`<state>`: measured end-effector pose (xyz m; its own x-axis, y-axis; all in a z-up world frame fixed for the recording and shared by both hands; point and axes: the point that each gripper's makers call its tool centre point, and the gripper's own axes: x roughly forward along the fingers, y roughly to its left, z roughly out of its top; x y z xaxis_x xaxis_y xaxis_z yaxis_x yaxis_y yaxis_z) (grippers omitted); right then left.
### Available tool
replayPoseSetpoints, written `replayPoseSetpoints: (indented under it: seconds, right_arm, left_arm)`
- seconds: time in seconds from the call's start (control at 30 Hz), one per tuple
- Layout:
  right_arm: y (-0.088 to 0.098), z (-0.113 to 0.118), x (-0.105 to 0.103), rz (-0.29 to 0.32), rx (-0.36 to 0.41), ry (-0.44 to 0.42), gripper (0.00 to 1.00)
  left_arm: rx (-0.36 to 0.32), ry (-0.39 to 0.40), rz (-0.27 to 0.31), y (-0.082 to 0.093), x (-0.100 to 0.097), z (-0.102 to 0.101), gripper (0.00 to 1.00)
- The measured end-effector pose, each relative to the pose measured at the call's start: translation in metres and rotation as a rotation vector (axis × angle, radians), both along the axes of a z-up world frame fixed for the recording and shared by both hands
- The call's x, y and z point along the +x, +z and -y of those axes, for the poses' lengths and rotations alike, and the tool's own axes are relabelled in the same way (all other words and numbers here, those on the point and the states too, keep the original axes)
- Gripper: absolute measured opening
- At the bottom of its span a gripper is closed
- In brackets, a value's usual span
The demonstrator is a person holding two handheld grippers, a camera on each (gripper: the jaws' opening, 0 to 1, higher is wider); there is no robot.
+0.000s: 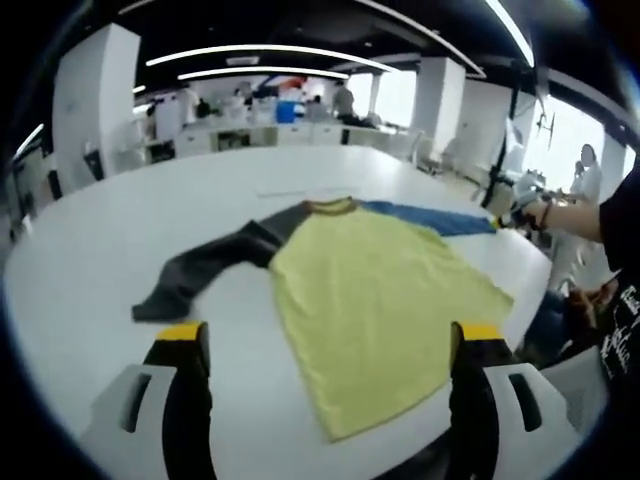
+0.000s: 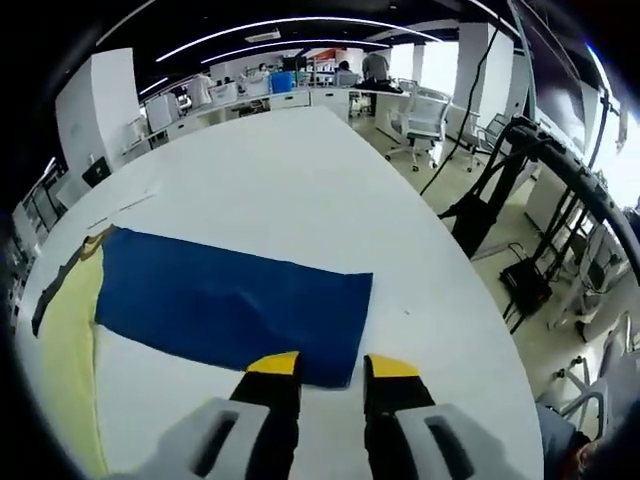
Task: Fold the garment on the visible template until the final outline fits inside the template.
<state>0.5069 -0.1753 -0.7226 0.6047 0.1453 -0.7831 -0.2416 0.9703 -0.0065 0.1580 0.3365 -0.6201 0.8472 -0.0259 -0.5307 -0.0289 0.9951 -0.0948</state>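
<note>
On the big white table (image 1: 100, 250) we see one shirt (image 1: 370, 300) spread flat, front down or up we cannot tell. Its body is yellow, with a dark, yellow-edged collar (image 1: 330, 207) at the far end. It has two long sleeves of different colours: a dark grey sleeve (image 1: 205, 265) reaching out to the left and a blue sleeve (image 1: 430, 218) stretching to the right. The hem lies at the near edge of the table, between the jaws of our left claw (image 1: 330, 345).

That left claw has its two black, yellow-tipped jaws spread wide, one on each side of the shirt's lower part, and it holds nothing.

From the right gripper view the blue sleeve (image 2: 230, 305) looks like a flat, wide rectangle lying across the table (image 2: 300, 180), joined on the left to the yellow body (image 2: 70, 350). Our right claw (image 2: 332, 368) sits at the cuff end of this sleeve, its jaws with a narrow gap between them. The tips meet the near edge of the cuff, but we cannot tell whether cloth is pinched between them.

In the left gripper view a hand (image 1: 545, 213) shows at the far right, by the end of the blue sleeve.

We count one shirt, two sleeves, two claws, one table. Office chairs (image 2: 425, 115) stand beyond the table on the right.
</note>
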Motion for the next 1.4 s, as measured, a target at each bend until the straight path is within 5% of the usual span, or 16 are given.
replayPoseSetpoints:
  seconds: [0.33,0.67,1.07,1.4]
  right_arm:
    - [0.006,-0.005,-0.009,0.017,0.041,-0.053,0.04]
    - [0.009,-0.015,-0.014,0.012,0.032,-0.064,0.00]
    - [0.029,-0.037,-0.005,0.043,0.038,0.000,0.00]
    - [0.054,-0.088,0.002,0.090,0.088,0.117,0.00]
  left_arm:
    - [0.010,0.000,-0.003,0.000,-0.002,-0.003,0.94]
    - [0.017,-0.002,-0.004,0.001,-0.004,-0.003,0.94]
    - [0.016,0.003,0.009,0.004,-0.003,-0.002,0.95]
    - [0.008,-0.004,0.024,0.008,-0.005,0.000,0.95]
